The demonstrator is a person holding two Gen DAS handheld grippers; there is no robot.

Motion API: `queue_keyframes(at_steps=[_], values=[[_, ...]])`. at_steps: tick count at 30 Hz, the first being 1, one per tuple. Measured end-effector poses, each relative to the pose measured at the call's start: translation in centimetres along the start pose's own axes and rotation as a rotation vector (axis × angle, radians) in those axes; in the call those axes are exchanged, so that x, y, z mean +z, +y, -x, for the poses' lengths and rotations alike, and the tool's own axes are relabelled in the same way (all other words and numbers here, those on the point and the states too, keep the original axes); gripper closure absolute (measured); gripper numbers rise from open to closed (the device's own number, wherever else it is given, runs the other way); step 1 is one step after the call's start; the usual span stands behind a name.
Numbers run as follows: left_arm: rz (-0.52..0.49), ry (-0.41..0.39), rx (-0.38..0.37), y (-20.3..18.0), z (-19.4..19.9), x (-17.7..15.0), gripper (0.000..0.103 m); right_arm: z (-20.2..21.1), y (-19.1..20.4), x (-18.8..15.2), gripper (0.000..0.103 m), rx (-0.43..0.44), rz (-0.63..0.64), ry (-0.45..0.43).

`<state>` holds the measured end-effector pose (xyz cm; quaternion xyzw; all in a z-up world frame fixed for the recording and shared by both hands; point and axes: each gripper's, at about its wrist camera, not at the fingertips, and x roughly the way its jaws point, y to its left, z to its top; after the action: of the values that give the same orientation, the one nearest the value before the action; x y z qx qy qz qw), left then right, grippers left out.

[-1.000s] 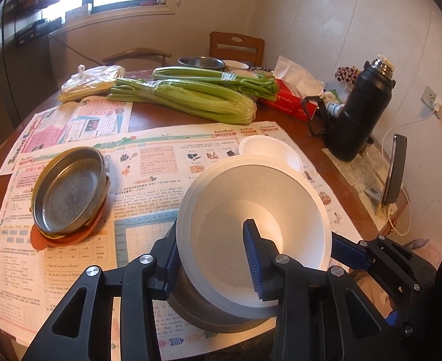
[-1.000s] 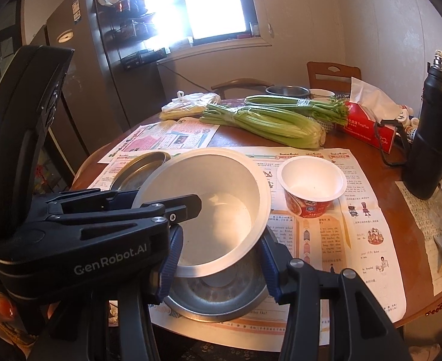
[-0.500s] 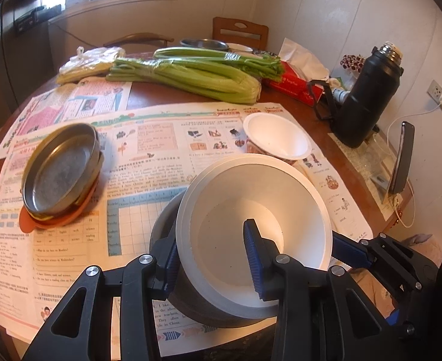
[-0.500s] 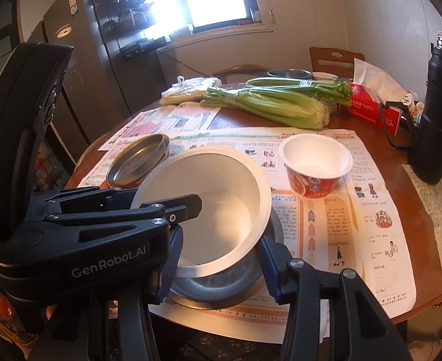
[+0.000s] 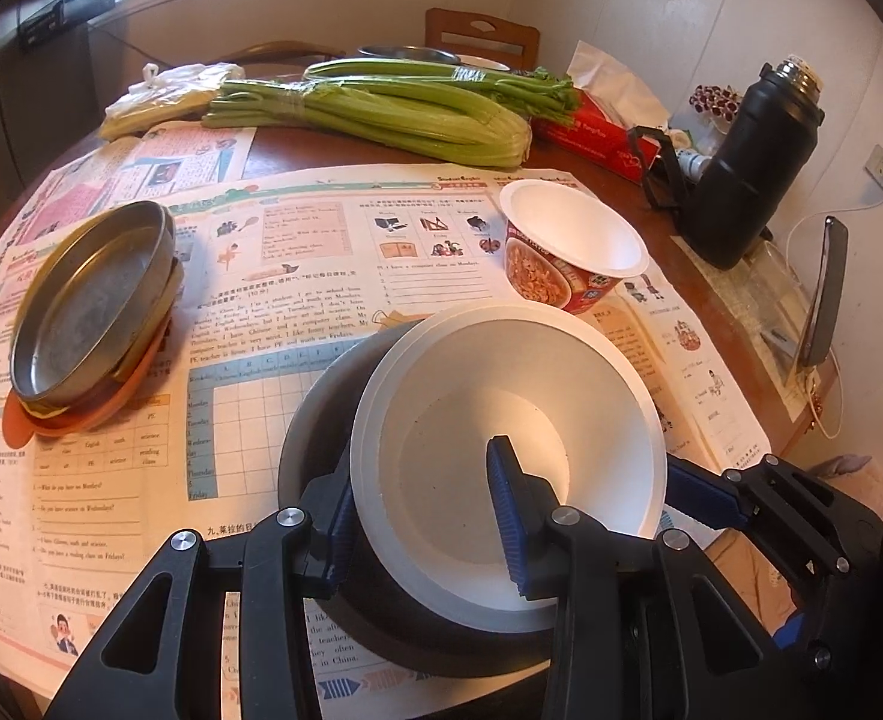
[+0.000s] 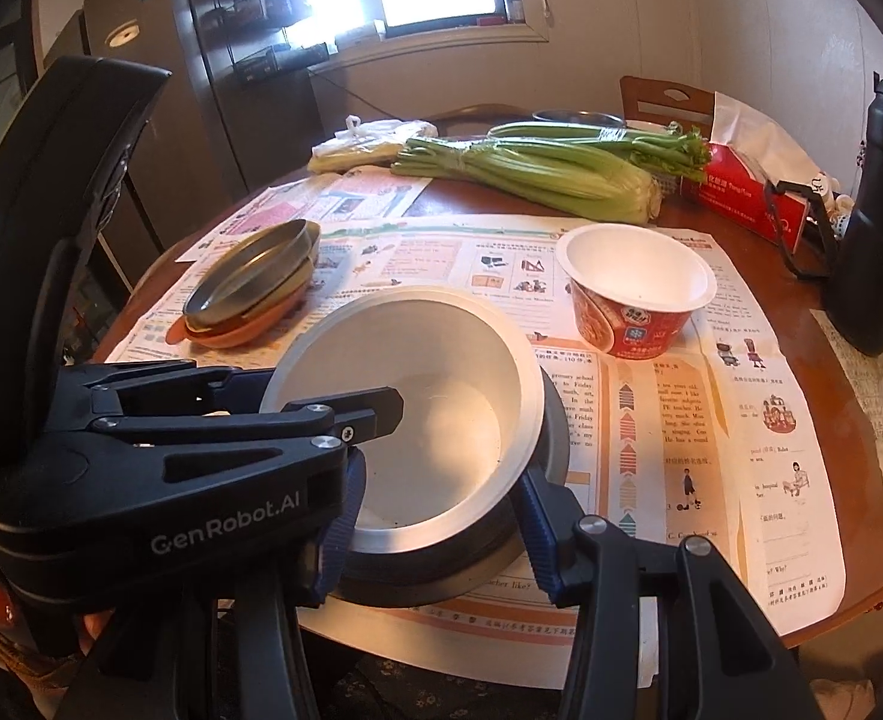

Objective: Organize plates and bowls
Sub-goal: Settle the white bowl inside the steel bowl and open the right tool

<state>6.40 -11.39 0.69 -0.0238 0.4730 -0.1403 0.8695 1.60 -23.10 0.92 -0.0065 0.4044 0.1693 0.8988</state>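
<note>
A white bowl sits tilted in the mouth of a dark steel bowl that stands on the newspaper. My left gripper is shut on the white bowl's near wall, one pad inside and one outside. My right gripper is shut on the same bowl, its pads pressing the near side from both flanks. One of its blue pads shows at the bowl's right. A steel plate tops a small stack with an orange plate underneath, to the left. A red paper noodle bowl stands behind.
Newspaper covers the round wooden table. Celery bunches lie across the back, with a red tissue box, a black flask and a propped phone at the right. The table's edge is close in front.
Both grippers have come down with the white bowl, which now rests in the steel bowl instead of hanging above it. The plate stack and noodle bowl have not moved.
</note>
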Motion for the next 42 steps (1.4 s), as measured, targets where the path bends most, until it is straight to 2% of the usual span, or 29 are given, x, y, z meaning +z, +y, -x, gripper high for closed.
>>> queue_keyframes(at_steps=[12, 42], values=[[0.004, 0.02, 0.003, 0.7, -1.4, 0.2, 0.063, -1.5, 0.0, 0.0, 0.053, -0.004, 0.004, 0.028], [-0.012, -0.002, -0.035, 1.2, -1.7, 0.5, 0.061, -2.3, 0.4, 0.5, 0.053, -0.057, 0.039, 0.024]])
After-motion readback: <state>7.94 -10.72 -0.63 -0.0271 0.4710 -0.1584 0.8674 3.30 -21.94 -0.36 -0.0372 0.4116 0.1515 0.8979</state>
